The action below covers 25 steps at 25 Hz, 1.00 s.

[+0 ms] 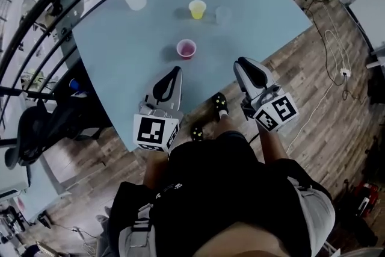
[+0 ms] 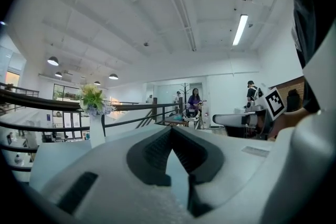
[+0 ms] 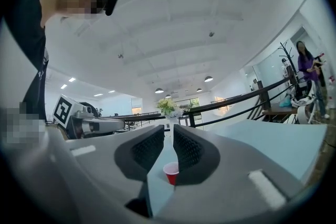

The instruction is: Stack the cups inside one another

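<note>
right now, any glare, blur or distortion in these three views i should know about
Head view: dim, bowed at the edges, the clear cup barely stands out from the table; red cup and yellow cup read clearly. Left gripper view: strong fisheye with black corners, the ceiling strip light blown out. Right gripper view: same fisheye, lower foreground soft, red cup in focus.

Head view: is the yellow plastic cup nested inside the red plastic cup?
No, the yellow plastic cup stands apart from the red plastic cup.

Ceiling strip light (image 2: 241, 29) glares; fisheye edges fall black.
</note>
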Each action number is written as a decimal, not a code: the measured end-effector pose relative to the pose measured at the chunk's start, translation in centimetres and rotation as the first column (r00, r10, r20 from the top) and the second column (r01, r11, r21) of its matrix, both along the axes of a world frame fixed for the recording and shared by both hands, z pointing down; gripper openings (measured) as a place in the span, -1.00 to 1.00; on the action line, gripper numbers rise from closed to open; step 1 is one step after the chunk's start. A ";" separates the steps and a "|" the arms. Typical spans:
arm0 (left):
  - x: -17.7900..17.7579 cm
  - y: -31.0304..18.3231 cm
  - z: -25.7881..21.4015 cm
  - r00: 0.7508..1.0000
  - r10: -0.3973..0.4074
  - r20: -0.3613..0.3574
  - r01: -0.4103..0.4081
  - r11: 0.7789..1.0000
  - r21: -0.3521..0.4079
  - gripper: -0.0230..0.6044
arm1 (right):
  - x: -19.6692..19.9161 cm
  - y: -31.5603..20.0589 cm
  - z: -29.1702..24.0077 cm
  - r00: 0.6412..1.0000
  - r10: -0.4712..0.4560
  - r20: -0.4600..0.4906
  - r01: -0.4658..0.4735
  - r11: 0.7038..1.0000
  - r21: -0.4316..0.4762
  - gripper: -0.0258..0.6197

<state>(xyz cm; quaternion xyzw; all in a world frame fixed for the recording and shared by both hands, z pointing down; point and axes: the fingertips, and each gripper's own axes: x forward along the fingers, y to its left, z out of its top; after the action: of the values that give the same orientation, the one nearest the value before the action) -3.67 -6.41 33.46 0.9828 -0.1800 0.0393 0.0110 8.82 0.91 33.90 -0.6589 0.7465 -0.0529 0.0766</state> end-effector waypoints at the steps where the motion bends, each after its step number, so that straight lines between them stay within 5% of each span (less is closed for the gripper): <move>1: 0.3 -0.4 0.0 1.000 -0.014 0.001 0.014 1.000 0.002 -0.97 | 0.6 -0.6 0.1 1.000 -0.008 0.001 0.008 1.000 -0.001 -0.78; 25: 8.8 -8.1 0.9 0.965 -0.260 0.039 0.261 0.965 -0.010 -0.97 | 16.0 -12.5 7.3 0.995 -0.083 -0.052 0.074 0.985 -0.159 -0.45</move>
<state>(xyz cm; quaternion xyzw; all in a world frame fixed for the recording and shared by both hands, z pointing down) 5.17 -14.49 34.36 0.9496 -0.3076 0.0570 0.0201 24.82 -11.55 41.15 -0.6343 0.7672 -0.0953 0.0006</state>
